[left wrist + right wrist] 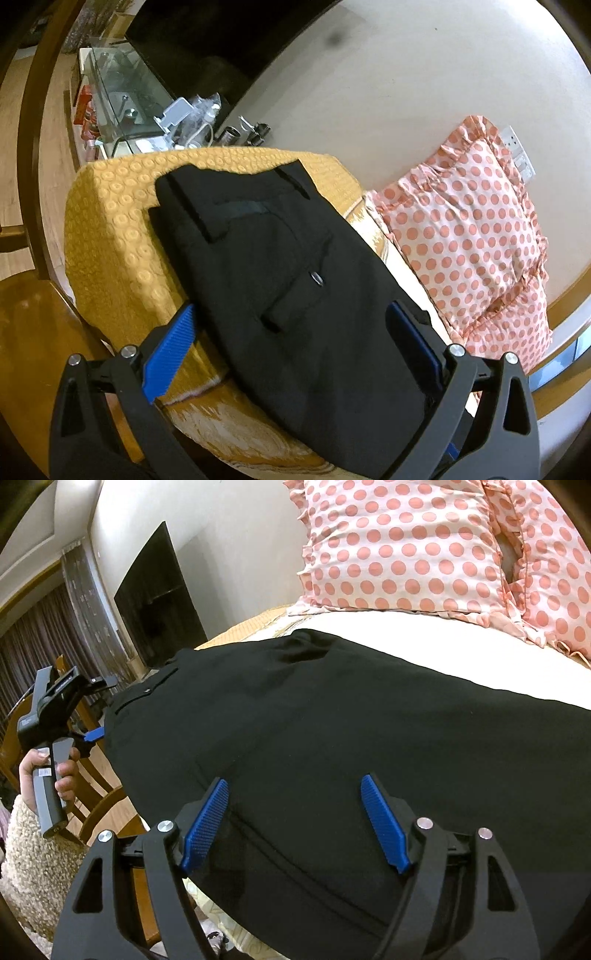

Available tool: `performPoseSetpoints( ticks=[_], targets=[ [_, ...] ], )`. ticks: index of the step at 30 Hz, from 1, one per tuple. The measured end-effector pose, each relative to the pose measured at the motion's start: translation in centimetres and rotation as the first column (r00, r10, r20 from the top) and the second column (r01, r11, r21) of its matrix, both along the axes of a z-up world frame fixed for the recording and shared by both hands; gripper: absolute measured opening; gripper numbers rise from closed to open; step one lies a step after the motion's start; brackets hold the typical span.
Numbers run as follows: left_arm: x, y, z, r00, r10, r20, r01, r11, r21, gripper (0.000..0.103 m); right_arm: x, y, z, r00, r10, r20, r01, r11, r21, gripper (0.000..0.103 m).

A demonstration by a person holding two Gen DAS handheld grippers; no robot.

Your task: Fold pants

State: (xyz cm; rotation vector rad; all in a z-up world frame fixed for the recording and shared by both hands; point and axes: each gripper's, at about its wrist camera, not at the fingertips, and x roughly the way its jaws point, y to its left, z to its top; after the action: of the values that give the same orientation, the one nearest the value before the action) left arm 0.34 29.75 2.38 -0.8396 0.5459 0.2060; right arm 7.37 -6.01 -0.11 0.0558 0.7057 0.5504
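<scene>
The black pants (280, 273) lie folded on the yellow patterned bed cover (110, 229), waistband and belt loops at the far end. My left gripper (291, 314) is open, its blue pads (173, 347) spread over the near part of the pants, holding nothing. In the right wrist view the pants (332, 720) fill the middle. My right gripper (295, 786) is open just above the cloth, its blue pads (207, 827) apart and empty. The left gripper (94, 734) shows there at the left edge of the pants, held in a hand.
A pink polka-dot pillow (476, 229) lies right of the pants, also seen in the right wrist view (424, 550). A glass table (122, 85) with clutter stands beyond the bed. A dark TV (155, 602) hangs on the wall. Wooden chairs (99, 797) stand left.
</scene>
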Motion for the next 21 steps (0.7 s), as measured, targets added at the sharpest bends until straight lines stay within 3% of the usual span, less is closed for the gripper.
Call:
performPoseSetpoints(
  ticks=[3, 5, 6, 9, 12, 18, 21],
  targets=[
    [0.5, -1.6, -0.5, 0.992, -0.116, 0.038, 0.119, 0.99, -0.08, 0.09, 0.1, 0.1, 0.0, 1.0, 0.0, 0.002, 0.0, 1.0, 0.003, 0.077],
    [0.9, -2.6, -0.5, 0.991, -0.133, 0.024, 0.134, 0.99, -0.037, 0.082, 0.0, 0.1, 0.0, 1.0, 0.0, 0.004, 0.0, 1.0, 0.001, 0.077],
    [1.1, -2.6, -0.6, 0.993, -0.12, 0.011, 0.12, 0.992, -0.025, 0.079, -0.1, 0.0, 0.0, 1.0, 0.001, 0.005, -0.001, 1.0, 0.001, 0.077],
    [1.1, -1.1, -1.0, 0.997, -0.076, 0.025, 0.078, 0.991, -0.111, 0.072, -0.4, -0.3, 0.0, 1.0, 0.003, 0.008, -0.003, 1.0, 0.011, 0.077],
    [1.0, 0.3, -1.2, 0.999, -0.022, 0.024, 0.025, 0.989, -0.146, 0.07, -0.7, -0.6, -0.1, 1.0, -0.001, 0.017, 0.001, 1.0, 0.02, 0.077],
    [1.6, 0.3, -0.7, 1.0, 0.023, 0.002, -0.023, 0.996, -0.088, 0.068, -1.7, 0.2, -0.2, 0.998, 0.024, 0.058, -0.021, 0.999, -0.048, 0.083],
    [1.7, 0.4, -0.8, 0.999, 0.045, -0.022, -0.046, 0.996, -0.081, 0.056, -2.3, -1.4, 0.2, 0.998, 0.02, 0.054, -0.02, 1.0, 0.013, 0.083]
  ],
)
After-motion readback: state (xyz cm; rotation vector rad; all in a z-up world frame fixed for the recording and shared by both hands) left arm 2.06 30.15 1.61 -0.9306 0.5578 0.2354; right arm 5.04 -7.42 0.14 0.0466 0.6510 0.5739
